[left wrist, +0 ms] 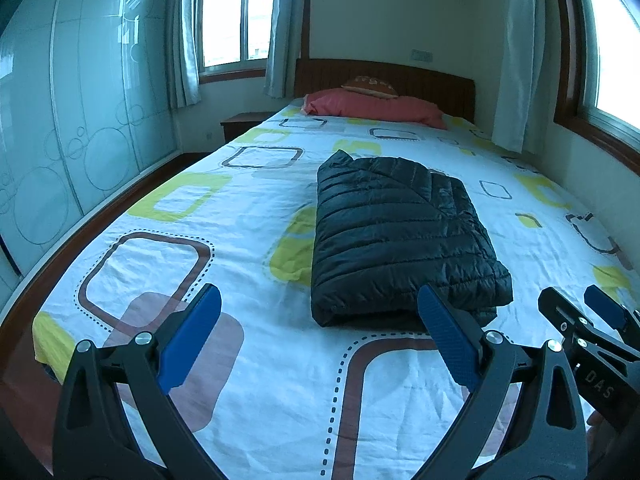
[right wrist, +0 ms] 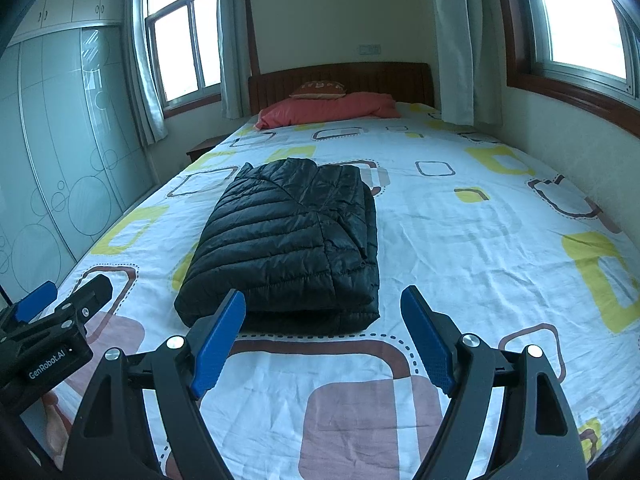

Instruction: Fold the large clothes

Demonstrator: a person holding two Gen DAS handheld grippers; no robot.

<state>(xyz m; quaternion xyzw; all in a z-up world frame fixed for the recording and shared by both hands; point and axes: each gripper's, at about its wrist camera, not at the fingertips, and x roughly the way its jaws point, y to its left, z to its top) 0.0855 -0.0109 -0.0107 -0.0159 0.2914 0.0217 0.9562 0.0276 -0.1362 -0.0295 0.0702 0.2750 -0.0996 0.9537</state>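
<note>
Black and quilted, the puffer jacket (left wrist: 400, 236) lies folded into a thick rectangle on the bed (left wrist: 224, 248), toward the foot end and roughly mid-width on the white sheet printed with yellow and brown squares. Nothing rests on top of it. At the headboard end a pink pillow (left wrist: 372, 106) lies across the mattress with a small brown cushion (left wrist: 370, 83) on it. Both claws hang above the foot of the bed, side by side. The left gripper (left wrist: 320, 340) has its blue pads spread wide apart, clasping nothing; the right gripper (right wrist: 324, 338) is likewise spread and empty, just short of the jacket's near edge.
</note>
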